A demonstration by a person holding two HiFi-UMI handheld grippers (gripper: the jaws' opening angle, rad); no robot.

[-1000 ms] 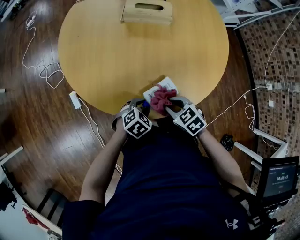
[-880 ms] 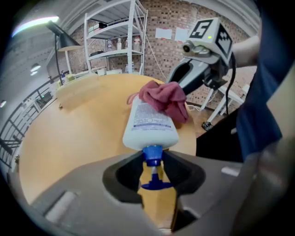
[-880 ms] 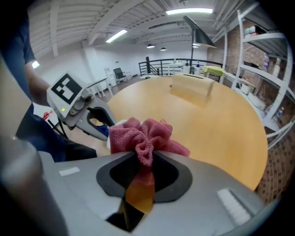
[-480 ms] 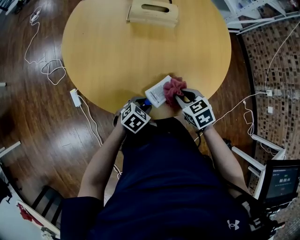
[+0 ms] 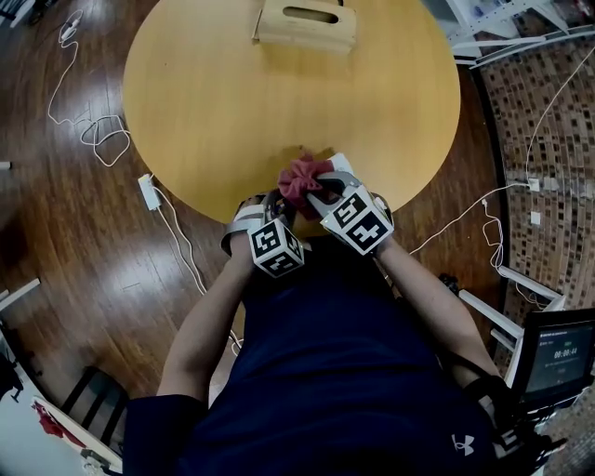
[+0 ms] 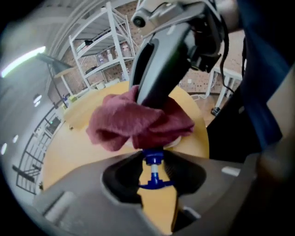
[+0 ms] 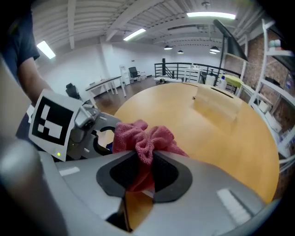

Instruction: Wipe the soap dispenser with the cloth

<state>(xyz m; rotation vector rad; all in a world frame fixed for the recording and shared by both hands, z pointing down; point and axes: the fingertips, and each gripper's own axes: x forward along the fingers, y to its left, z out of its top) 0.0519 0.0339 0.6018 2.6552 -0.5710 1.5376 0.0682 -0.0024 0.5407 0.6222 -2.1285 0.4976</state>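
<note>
Half a second back the cloth (image 7: 143, 138) sat at the right end of the soap dispenser (image 5: 341, 164); now it covers most of the white body, near the edge of the table (image 5: 232, 102). My right gripper (image 7: 145, 168) is clamped tight on the cloth. My left gripper (image 6: 154, 170) has its fingers (image 6: 122, 173) closing on the dispenser's blue pump neck. One cloth, one dispenser, one wooden box (image 5: 307, 26).
</note>
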